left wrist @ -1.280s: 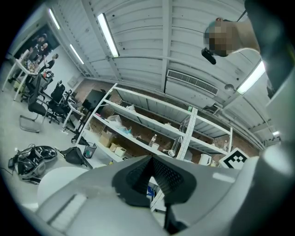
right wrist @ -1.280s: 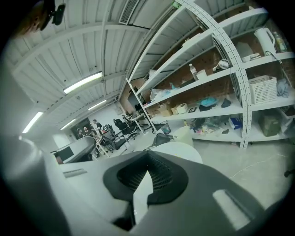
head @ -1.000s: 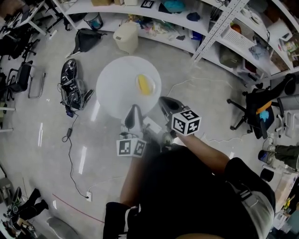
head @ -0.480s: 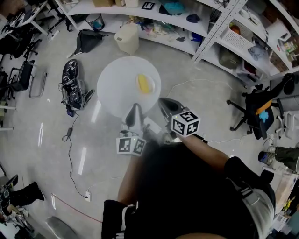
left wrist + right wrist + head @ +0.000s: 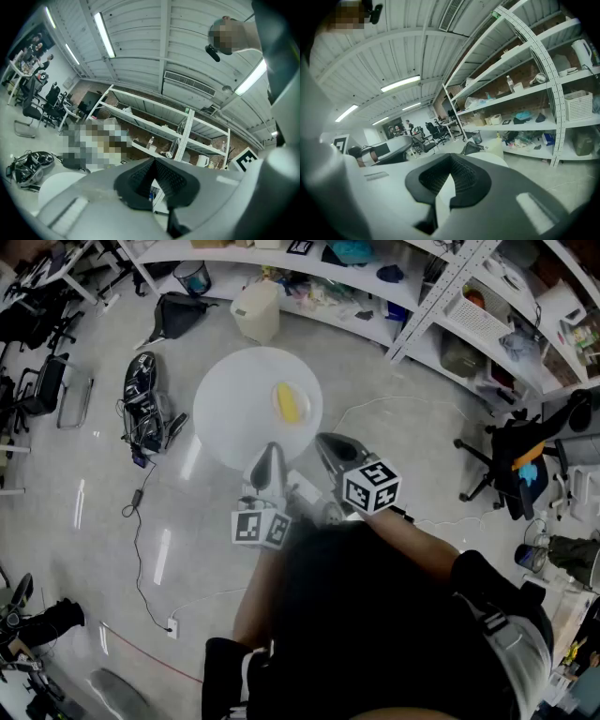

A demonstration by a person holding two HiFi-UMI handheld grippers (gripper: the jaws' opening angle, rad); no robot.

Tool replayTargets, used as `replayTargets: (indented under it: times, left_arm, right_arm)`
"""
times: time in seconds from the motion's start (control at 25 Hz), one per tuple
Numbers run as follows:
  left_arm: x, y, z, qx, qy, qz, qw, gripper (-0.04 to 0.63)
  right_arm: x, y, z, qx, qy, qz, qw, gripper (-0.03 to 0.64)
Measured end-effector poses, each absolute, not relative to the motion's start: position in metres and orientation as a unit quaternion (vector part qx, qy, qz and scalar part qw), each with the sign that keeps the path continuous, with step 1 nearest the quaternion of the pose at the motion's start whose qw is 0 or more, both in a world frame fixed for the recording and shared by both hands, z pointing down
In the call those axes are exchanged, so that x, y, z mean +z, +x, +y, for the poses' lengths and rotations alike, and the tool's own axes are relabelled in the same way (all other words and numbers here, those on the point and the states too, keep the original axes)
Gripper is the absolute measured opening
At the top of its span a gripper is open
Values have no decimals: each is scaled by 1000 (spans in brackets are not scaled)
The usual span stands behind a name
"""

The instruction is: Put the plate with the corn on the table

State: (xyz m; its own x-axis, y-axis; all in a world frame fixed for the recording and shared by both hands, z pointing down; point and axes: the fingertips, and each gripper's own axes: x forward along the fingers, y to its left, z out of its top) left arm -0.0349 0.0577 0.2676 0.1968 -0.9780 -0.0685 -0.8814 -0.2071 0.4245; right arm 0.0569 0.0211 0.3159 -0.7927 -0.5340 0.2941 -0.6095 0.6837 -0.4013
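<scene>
A round white plate (image 5: 239, 404) with a yellow cob of corn (image 5: 291, 404) on its right half hangs level above the shiny grey floor. My left gripper (image 5: 270, 454) meets its near rim, and my right gripper (image 5: 325, 442) meets the rim further right. In the right gripper view the jaws (image 5: 447, 161) are shut on a white edge of the plate (image 5: 487, 158). In the left gripper view the jaws (image 5: 152, 164) look shut too, with the plate (image 5: 56, 185) spreading out to the left. No table shows under the plate.
White shelving (image 5: 394, 287) full of clutter runs along the far side. A black bag (image 5: 145, 409) with cables lies on the floor to the left, a beige bin (image 5: 255, 310) stands beyond the plate, and office chairs (image 5: 516, 460) stand at the right.
The plate and both grippers have shifted slightly further from me, held the same way. The corn has not moved on the plate.
</scene>
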Motion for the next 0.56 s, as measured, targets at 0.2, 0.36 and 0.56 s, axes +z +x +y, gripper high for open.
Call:
replayTargets:
  times: [0.2,0.36,0.56]
  left_arm:
    - [267,-33,59,-161,761,-612,147,5]
    - [266,-33,58,-160,761,-611,146,5]
    - [263,-31,58,-160,763,-609,144,5]
  right_arm:
    - [314,58,21,239,311,-917,76,8]
    - [312,58,19,236,314,-916,77,8]
    - [312,59,20,232,317,-917,77,8]
